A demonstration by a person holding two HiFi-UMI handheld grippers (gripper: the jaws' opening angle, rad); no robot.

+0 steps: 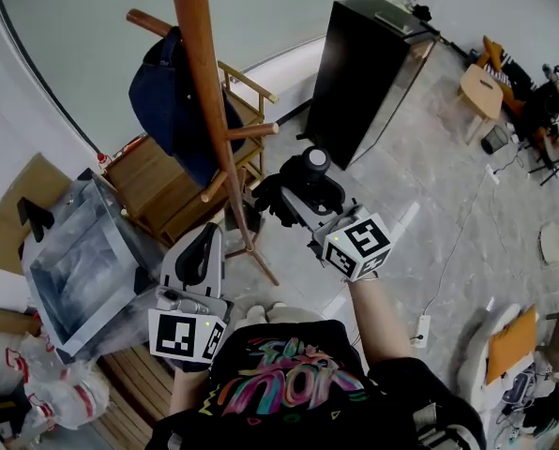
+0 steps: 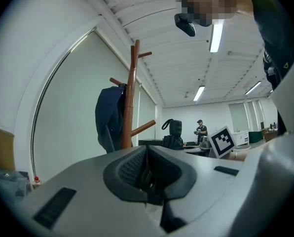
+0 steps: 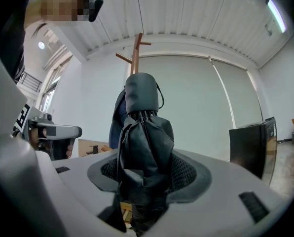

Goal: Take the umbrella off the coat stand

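Observation:
The wooden coat stand (image 1: pixel 214 111) rises ahead of me, and a dark blue garment (image 1: pixel 167 101) hangs from one of its pegs. My right gripper (image 1: pixel 303 200) is shut on a folded black umbrella (image 1: pixel 309 178), held upright to the right of the pole and clear of the pegs. From the right gripper view the umbrella (image 3: pixel 142 147) fills the jaws, with the stand (image 3: pixel 135 53) behind it. My left gripper (image 1: pixel 197 251) hovers low beside the stand's base, jaws together and empty. The left gripper view shows the stand (image 2: pixel 128 107) and the umbrella (image 2: pixel 174 132) further right.
A wooden chair (image 1: pixel 158 190) stands behind the stand's legs. A plastic-wrapped box (image 1: pixel 78 270) sits at the left, a black cabinet (image 1: pixel 364 73) at the back right. A stool (image 1: pixel 481 92) and a power strip (image 1: pixel 420 329) are on the floor. A person (image 2: pixel 201 130) stands far off.

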